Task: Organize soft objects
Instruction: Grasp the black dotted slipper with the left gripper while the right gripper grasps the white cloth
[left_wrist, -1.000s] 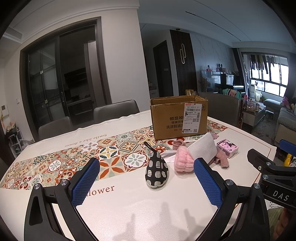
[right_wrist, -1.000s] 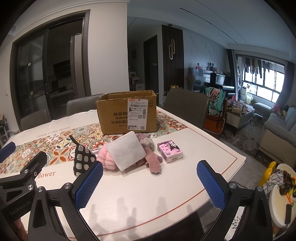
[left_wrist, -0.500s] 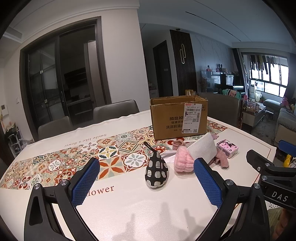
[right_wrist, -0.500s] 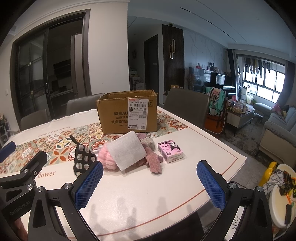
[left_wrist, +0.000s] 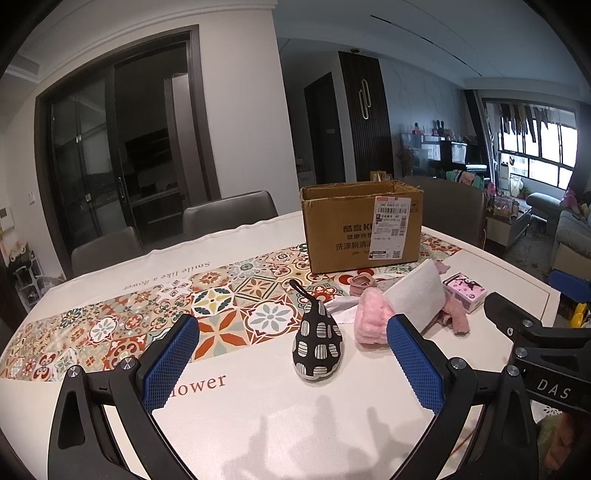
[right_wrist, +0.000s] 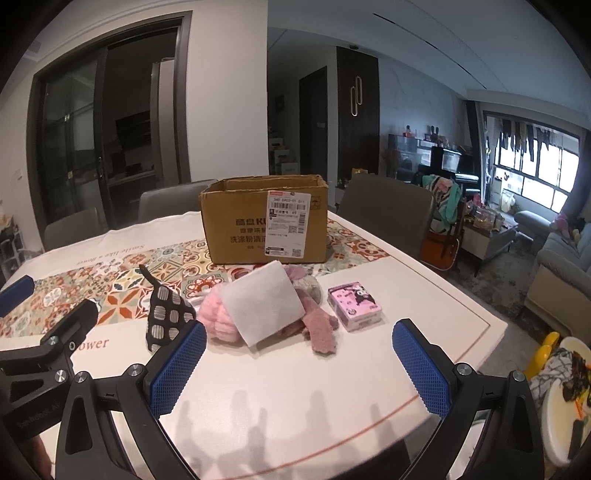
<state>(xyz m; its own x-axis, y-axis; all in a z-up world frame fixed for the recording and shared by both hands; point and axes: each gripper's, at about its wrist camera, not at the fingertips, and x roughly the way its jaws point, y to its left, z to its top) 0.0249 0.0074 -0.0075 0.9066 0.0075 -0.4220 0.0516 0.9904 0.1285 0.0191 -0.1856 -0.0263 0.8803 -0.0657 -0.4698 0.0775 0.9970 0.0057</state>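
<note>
An open cardboard box (left_wrist: 360, 229) (right_wrist: 264, 219) stands on the table's patterned runner. In front of it lies a pile of soft things: a black pouch with white patches (left_wrist: 317, 341) (right_wrist: 166, 317), a fluffy pink piece (left_wrist: 371, 321) (right_wrist: 218, 321), a white cloth (left_wrist: 415, 299) (right_wrist: 264, 301), a dusty-pink plush strip (right_wrist: 321, 330) and a small pink slipper (left_wrist: 362, 284). My left gripper (left_wrist: 293, 365) is open and empty, just short of the pouch. My right gripper (right_wrist: 299, 365) is open and empty, short of the pile.
A small pink printed box (right_wrist: 354, 306) (left_wrist: 465, 291) lies right of the pile. Grey chairs (left_wrist: 229, 212) (right_wrist: 386, 206) stand round the table's far side. The table's right edge (right_wrist: 480, 332) drops toward a living room with a sofa.
The right gripper has crept slightly toward the pile. The left gripper has not visibly moved.
</note>
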